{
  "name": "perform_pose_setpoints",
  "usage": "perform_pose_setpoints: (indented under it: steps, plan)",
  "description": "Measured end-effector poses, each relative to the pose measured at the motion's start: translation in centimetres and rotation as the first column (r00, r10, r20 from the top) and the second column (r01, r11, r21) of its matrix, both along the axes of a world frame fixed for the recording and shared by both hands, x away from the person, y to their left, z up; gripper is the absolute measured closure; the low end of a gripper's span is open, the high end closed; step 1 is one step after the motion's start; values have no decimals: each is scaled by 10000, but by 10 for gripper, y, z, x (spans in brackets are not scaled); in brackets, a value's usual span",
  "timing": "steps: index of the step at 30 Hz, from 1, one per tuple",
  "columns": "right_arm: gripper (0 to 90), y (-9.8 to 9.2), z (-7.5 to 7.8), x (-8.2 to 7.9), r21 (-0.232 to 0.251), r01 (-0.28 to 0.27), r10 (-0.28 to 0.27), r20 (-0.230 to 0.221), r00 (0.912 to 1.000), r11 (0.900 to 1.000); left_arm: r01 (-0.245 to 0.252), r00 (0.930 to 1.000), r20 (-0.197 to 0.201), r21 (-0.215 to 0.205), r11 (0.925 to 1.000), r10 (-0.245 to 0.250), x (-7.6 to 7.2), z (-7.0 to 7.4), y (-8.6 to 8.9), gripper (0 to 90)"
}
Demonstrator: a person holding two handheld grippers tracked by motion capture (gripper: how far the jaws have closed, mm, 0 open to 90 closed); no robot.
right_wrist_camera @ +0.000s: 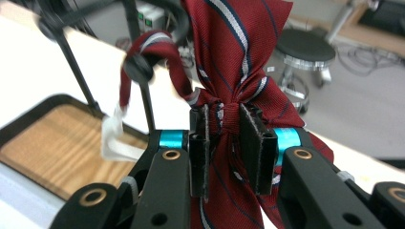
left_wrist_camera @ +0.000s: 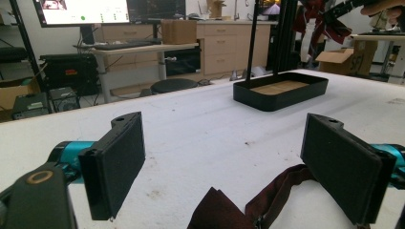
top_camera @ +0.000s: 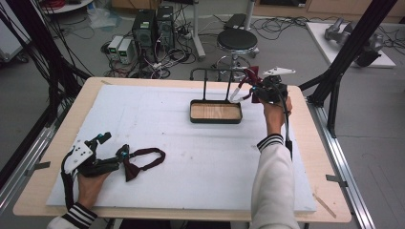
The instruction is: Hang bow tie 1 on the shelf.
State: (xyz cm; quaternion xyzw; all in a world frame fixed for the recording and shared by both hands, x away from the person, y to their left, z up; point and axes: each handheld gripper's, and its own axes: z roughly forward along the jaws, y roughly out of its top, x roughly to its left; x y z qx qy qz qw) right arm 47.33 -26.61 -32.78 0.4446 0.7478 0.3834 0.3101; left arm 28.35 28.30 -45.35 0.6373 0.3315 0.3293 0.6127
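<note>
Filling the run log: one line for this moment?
right gripper: shut on striped bow tie | left gripper: open by dark bow tie | tray

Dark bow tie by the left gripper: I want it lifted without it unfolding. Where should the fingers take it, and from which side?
Probably at the narrow knot of the dark bow tie, where wings and strap meet. It lies flat, so come from above. The left gripper is open beside it.

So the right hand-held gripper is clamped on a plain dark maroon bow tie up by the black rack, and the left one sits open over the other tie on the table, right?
One detail is off. The bow tie clamped in the right hand-held gripper is red with white and navy stripes, not plain dark maroon, as the right gripper view shows. The plain dark one lies on the table under the open left hand-held gripper. The rest is right.
</note>
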Motion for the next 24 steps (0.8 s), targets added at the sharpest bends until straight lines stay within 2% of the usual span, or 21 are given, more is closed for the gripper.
perform_pose_setpoints:
  steps: [5,15,18,20,22,24]
  plan:
    - [747,-3,-6,1,167,-27,35,-481,9988,9999,0,10000,2,2,10000,0,0,0,0,155]
    - [748,-3,-14,5,370,-162,193,-855,9962,9992,5,10000,13,-4,10000,-5,0,0,0,155]
    - [748,-4,-16,4,570,-177,225,-854,9961,9982,5,10000,25,-12,10000,-5,0,0,0,155]
    - [748,-6,-21,-1,524,-91,101,-196,9998,9986,0,10000,33,-18,10000,0,0,0,0,154]
    - [748,-11,-28,-3,1019,-24,73,-478,9988,9948,0,10000,35,-19,10000,0,0,0,0,155]
    - [747,-13,-32,-6,1021,-30,77,-454,9989,9948,-1,10000,20,-5,10000,1,0,0,0,155]
